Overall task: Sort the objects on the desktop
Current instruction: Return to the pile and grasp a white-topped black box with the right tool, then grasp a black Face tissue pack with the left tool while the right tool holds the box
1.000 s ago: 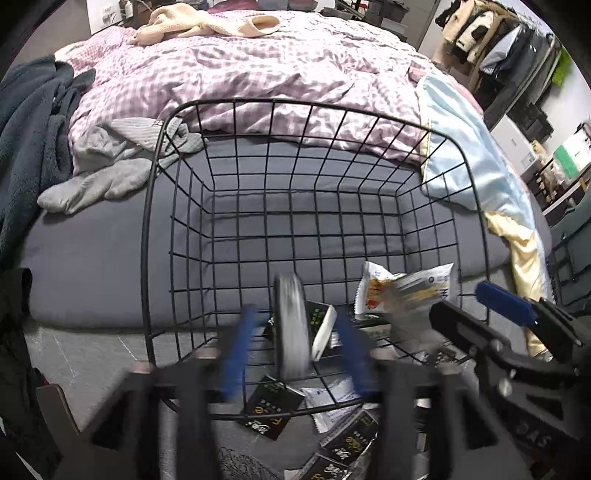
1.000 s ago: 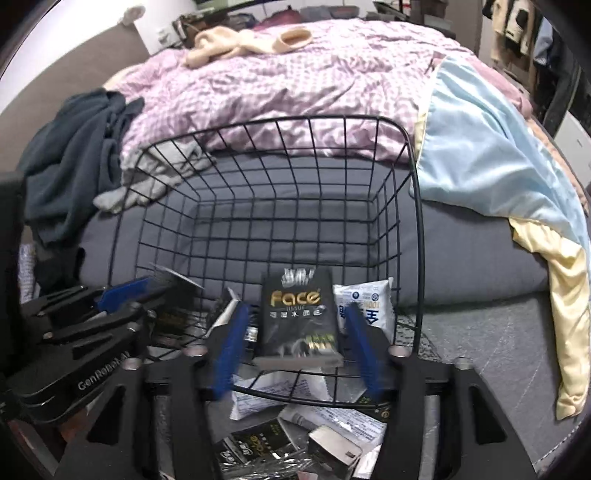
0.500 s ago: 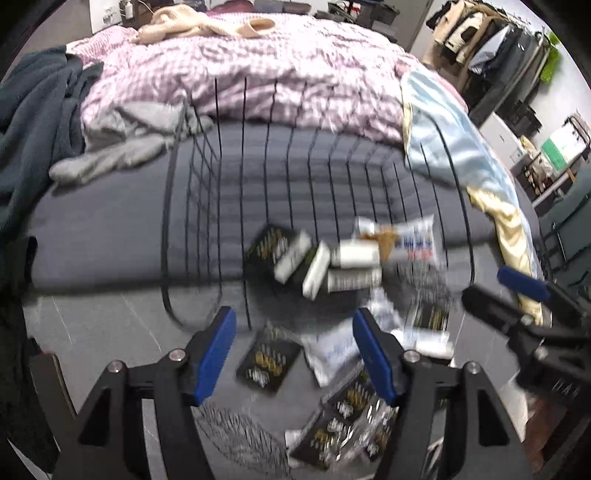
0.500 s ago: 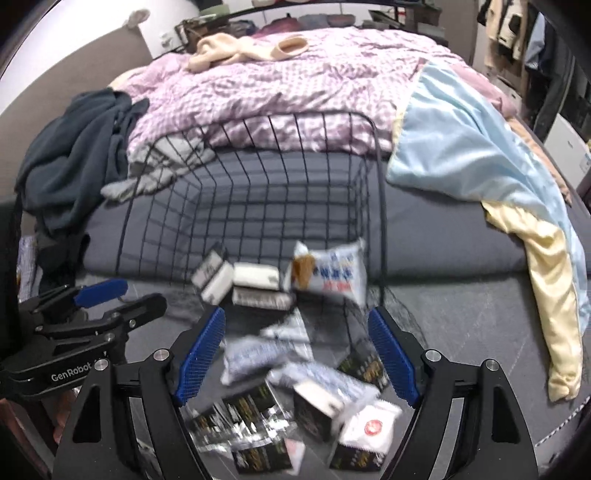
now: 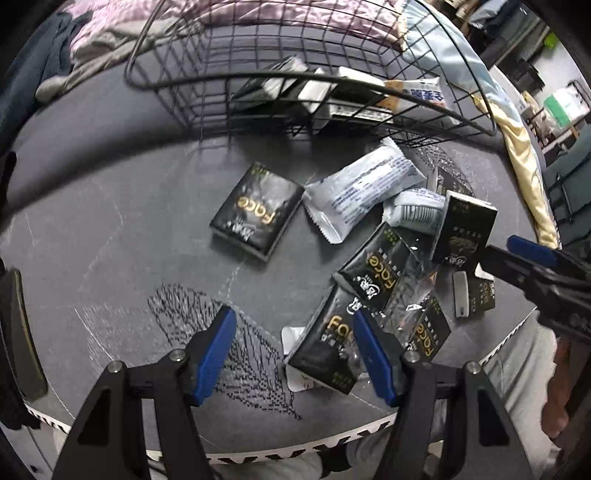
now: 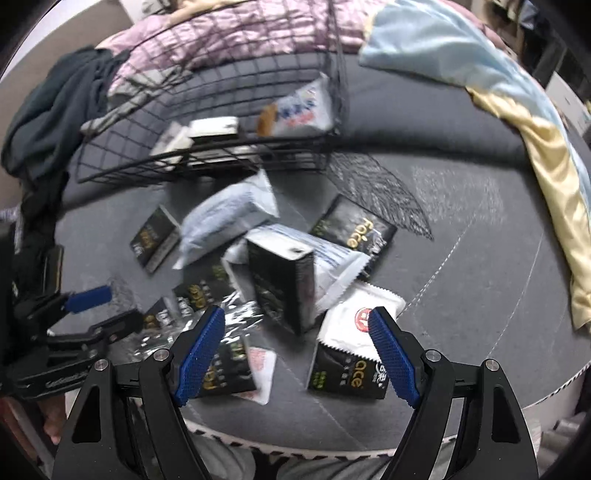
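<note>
A black wire basket [image 5: 177,83] stands at the back of the grey table and holds black-and-white packs and a white snack packet [image 5: 417,94]. In front of it lie several black "Face" tissue packs and white wipe packets. One black pack [image 5: 258,212] lies alone; a long white packet [image 5: 362,192] is beside it. My left gripper [image 5: 295,350] hangs open over the near pile, holding nothing. My right gripper [image 6: 295,350] is open and bare above an upright black pack [image 6: 284,280] and a white packet with a red logo [image 6: 354,321]. Each gripper appears at the other view's edge.
A bed with a purple checked quilt [image 6: 240,33] lies behind the basket [image 6: 147,166]. A pale blue and yellow cloth [image 6: 517,110] drapes on the right, dark clothes [image 6: 48,110] on the left. The table's patterned front edge [image 5: 295,446] is close below the grippers.
Both grippers held a pack over the basket, then let go; the packs now lie in it. Both grippers have pulled back and down to the pile in front of the basket.
</note>
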